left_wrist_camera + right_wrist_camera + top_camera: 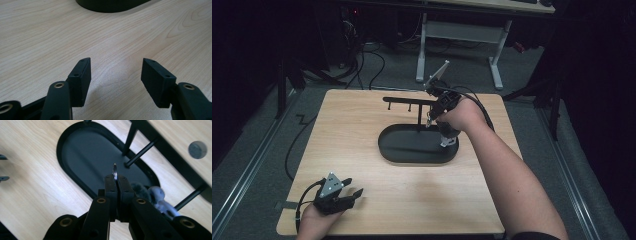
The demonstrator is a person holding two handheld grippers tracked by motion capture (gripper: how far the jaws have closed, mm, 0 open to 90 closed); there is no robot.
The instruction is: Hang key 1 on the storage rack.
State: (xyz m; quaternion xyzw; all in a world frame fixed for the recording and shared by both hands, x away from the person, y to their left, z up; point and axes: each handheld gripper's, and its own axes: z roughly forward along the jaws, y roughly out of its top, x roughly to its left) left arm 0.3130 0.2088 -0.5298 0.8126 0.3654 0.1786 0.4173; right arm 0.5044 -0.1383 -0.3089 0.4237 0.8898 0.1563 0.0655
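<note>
Right tool [115, 180]: jaws pressed together, pinching a thin metal ring [114, 171] that stands edge-on above the pad tips; in the high view this tool [432, 120] hangs above the tray, toward its 2 o'clock end, just beside the post of the rack.
Ring: clamped at its lower part between the pads, upper arc free; off the bench, over the tray floor.
Plush toy: a small grey and white fuzzy thing [156, 197] hangs below the right tool, beside the jaws at 4 o'clock in the right gripper view; in the high view it [448, 136] shows under the hand, over the tray's 3 o'clock end. Whether it touches the tray cannot be told.
Tray [392, 145]: black oval with a low rim, at the middle of the bench.
Rack [404, 100]: black post rising from the tray with a crossbar on top toward 12 o'clock; short pegs hang from the bar.
Left tool [116, 71]: jaws wide apart, nothing between the pads; it rests at the bench's 7 o'clock corner [353, 189], well apart from the tray.
Bench [347, 130]: light wood grain.
</note>
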